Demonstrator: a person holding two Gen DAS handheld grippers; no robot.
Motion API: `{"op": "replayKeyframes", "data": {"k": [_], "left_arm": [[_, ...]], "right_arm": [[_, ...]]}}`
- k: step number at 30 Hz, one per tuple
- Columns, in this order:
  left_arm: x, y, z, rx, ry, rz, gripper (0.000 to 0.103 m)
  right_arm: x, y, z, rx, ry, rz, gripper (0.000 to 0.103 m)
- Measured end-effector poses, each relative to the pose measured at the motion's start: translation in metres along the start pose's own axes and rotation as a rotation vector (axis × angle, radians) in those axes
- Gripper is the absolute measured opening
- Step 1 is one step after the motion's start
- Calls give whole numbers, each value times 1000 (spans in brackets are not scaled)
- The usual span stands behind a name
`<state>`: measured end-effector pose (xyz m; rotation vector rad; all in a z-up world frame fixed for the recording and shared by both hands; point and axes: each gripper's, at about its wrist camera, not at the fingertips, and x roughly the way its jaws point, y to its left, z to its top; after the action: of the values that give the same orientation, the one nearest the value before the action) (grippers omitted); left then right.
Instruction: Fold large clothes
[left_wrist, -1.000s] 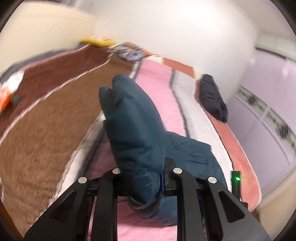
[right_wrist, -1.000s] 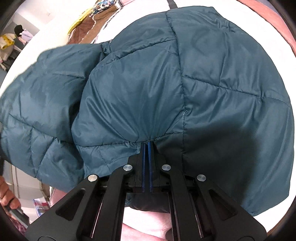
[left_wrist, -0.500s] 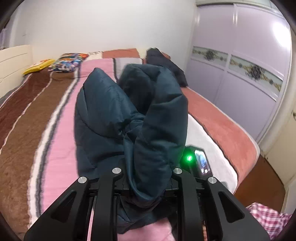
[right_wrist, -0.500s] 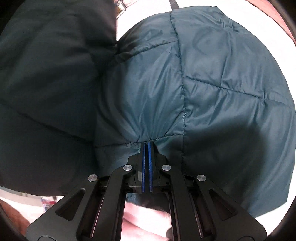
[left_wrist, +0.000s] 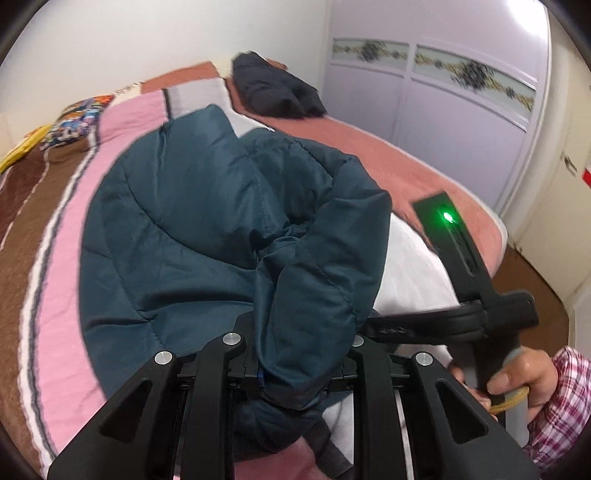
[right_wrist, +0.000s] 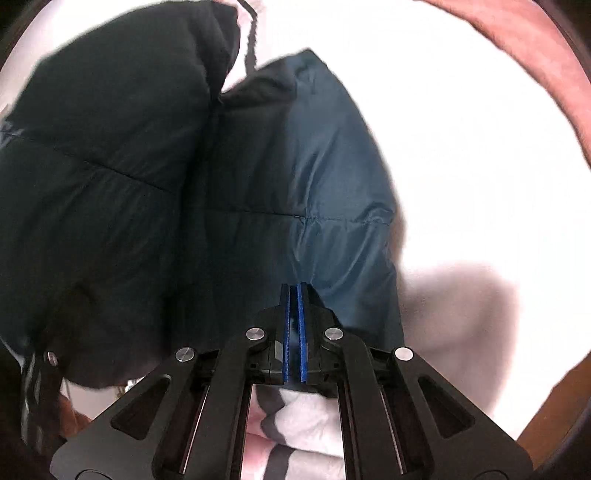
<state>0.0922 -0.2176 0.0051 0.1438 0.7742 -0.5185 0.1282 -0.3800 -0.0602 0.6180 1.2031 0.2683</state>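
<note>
A dark teal quilted puffer jacket (left_wrist: 177, 229) lies on the striped bed blanket (left_wrist: 55, 229). My left gripper (left_wrist: 299, 369) is shut on a thick bunched fold of the jacket, which drapes over its jaws toward the right. In the right wrist view the jacket (right_wrist: 295, 177) fills the left and middle, with a shadowed fold hanging over it at left. My right gripper (right_wrist: 294, 295) is shut on the jacket's edge, its blue pads pressed together on thin fabric. The right gripper's body with a green light (left_wrist: 448, 218) shows at right in the left wrist view.
A black garment (left_wrist: 273, 88) lies at the far end of the bed. Colourful pillows (left_wrist: 74, 118) sit at the far left. A lilac wardrobe (left_wrist: 443, 110) stands beyond the bed's right edge, with brown floor (left_wrist: 535, 291) beside it.
My left gripper has carried its jacket fold rightward and lower, laying it over the jacket body toward my right gripper. The right gripper still holds the same edge.
</note>
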Motion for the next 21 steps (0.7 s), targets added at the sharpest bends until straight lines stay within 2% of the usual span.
{"op": "replayKeyframes", "data": {"k": [4, 10, 12, 16, 19, 21], "left_arm": [[25, -6, -8, 16, 64, -35, 21], [46, -10, -23, 32, 91, -56, 24], [51, -11, -26, 39, 92, -54, 25], [51, -16, -32, 67, 91, -45, 28], [46, -20, -32, 71, 86, -73, 40], [39, -21, -30, 60, 84, -124, 58]], "right_arm": [[-11, -17, 8, 51, -5, 50, 5], [-73, -58, 19, 98, -120, -56, 7], [-94, -59, 23, 100, -158, -63, 8], [-125, -23, 36, 23, -205, -19, 7], [-127, 26, 54, -77, -166, 45, 8], [-118, 54, 65, -134, -114, 80, 14]]}}
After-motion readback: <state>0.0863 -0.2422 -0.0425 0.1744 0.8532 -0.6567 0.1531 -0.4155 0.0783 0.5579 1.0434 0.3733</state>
